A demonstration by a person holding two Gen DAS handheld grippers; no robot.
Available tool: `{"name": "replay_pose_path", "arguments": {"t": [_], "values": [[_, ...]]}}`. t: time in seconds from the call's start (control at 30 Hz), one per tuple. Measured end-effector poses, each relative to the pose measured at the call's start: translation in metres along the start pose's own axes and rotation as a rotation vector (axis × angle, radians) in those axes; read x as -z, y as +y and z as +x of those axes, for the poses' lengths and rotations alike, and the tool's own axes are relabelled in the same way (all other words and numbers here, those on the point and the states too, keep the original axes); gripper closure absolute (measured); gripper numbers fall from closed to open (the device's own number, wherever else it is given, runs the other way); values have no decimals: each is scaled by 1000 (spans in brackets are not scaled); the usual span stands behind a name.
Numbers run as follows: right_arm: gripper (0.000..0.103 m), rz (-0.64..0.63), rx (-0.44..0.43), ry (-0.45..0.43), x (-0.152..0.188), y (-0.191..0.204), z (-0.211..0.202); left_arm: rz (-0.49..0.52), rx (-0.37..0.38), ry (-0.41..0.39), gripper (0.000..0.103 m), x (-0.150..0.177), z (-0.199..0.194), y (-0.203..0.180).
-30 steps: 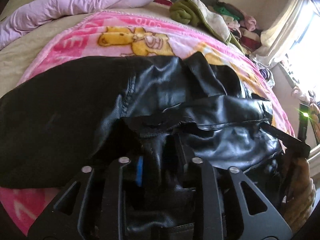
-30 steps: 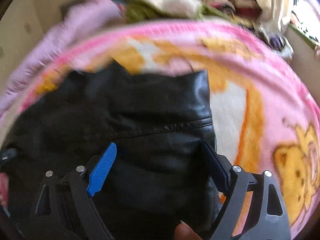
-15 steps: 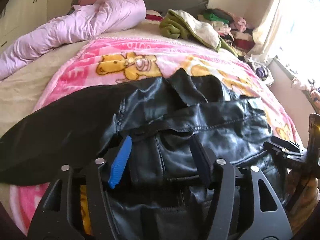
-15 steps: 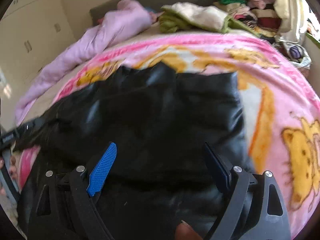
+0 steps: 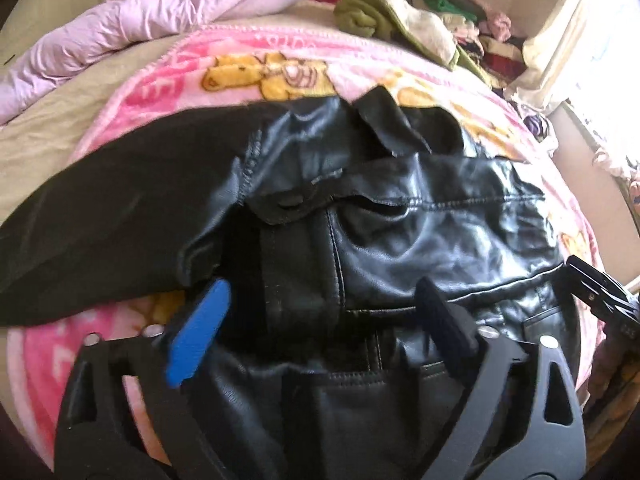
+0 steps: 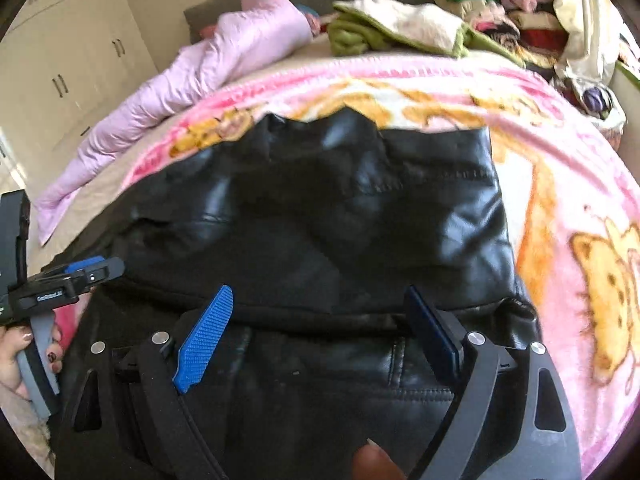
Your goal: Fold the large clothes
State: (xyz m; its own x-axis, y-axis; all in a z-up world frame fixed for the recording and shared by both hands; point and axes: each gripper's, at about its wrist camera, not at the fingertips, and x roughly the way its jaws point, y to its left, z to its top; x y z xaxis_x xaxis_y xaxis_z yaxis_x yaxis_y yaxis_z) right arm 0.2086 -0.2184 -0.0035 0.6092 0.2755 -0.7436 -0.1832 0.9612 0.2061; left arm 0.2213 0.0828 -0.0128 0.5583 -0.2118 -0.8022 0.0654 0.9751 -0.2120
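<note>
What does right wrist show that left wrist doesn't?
Right wrist only: white wardrobe doors, and the person's hand holding the left claw at the frame's left edge.
Left wrist only: the matte black fabric panel spread left of the jacket.
Both: the shiny black leather jacket on the pink cartoon-bear blanket, the lilac quilted duvet, each claw opening with nothing gripped.

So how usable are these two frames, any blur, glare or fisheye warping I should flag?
Left wrist view: window at right blown out white, pink blanket and black leather jacket softly smeared, shiny highlights on the leather. Right wrist view: jacket and blanket print blurred, tool pads sharp, edges strongly bowed by the fisheye.
</note>
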Motion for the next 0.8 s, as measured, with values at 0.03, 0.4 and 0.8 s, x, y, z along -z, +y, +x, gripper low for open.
{"name": "replay_pose_path", "arguments": {"t": [0.03, 0.4, 0.8], "values": [[10, -2, -14, -10, -1, 3, -5, -7, -3, -12, 9, 1, -6, 2], [6, -97, -103, -96, -19, 70, -34, -108, -96, -106, 9, 7, -55, 56], [6, -184, -134, -123, -36, 148, -16, -243, -151, -152, 9, 27, -86, 135]]}}
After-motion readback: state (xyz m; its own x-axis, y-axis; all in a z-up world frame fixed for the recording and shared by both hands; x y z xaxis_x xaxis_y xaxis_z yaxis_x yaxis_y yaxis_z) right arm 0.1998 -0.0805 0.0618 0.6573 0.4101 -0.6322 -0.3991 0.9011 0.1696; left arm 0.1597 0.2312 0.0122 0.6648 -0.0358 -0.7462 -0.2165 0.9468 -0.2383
